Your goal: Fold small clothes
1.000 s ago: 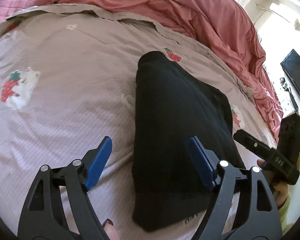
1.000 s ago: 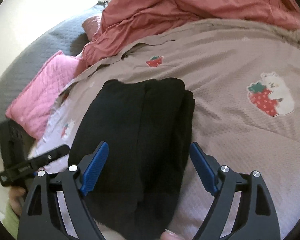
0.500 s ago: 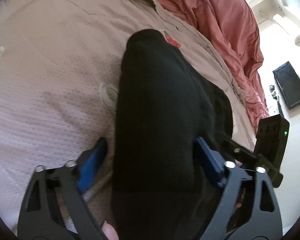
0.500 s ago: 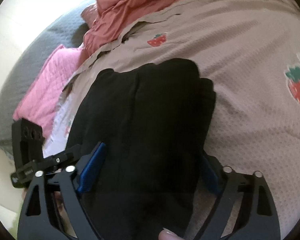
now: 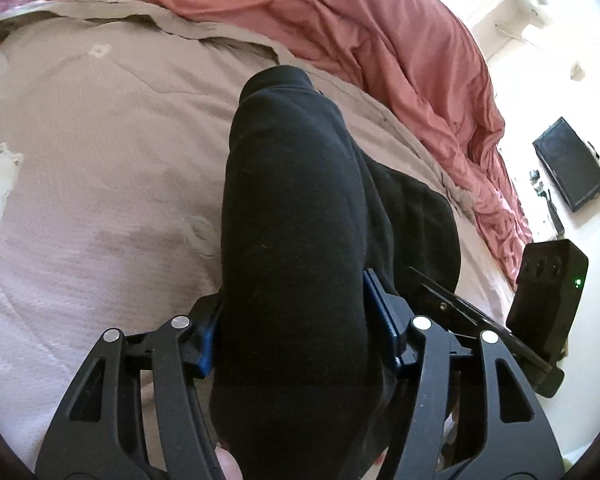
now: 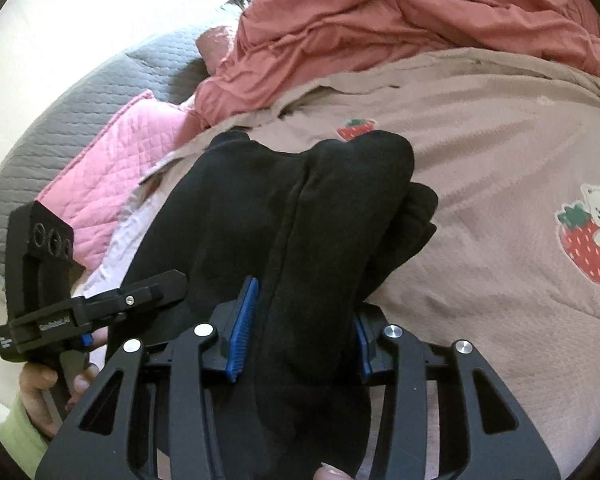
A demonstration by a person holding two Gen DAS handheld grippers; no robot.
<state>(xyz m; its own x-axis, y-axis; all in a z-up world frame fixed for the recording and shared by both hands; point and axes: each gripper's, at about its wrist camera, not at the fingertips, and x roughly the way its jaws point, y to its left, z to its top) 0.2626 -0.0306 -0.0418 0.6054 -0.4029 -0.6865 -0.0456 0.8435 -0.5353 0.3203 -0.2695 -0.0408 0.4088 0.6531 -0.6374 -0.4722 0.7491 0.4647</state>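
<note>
Garment (image 5: 296,216) on bedspread (image 5: 100,152), duvet (image 5: 380,40) behind, pillow (image 6: 112,152) left

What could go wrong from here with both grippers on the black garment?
1. Both grippers' fingers are closing on thick bunches of the black garment; either grip may catch only some layers, spoiling the fold.
2. The left gripper and right gripper sit close together and could collide.

garment (image 5: 292,216): black | bedspread (image 5: 100,128): beige, strawberry prints | duvet (image 5: 380,32): salmon | pillow (image 6: 112,168): pink quilted

Probably bedroom: bed (image 5: 100,160), pillow (image 6: 120,152).
</note>
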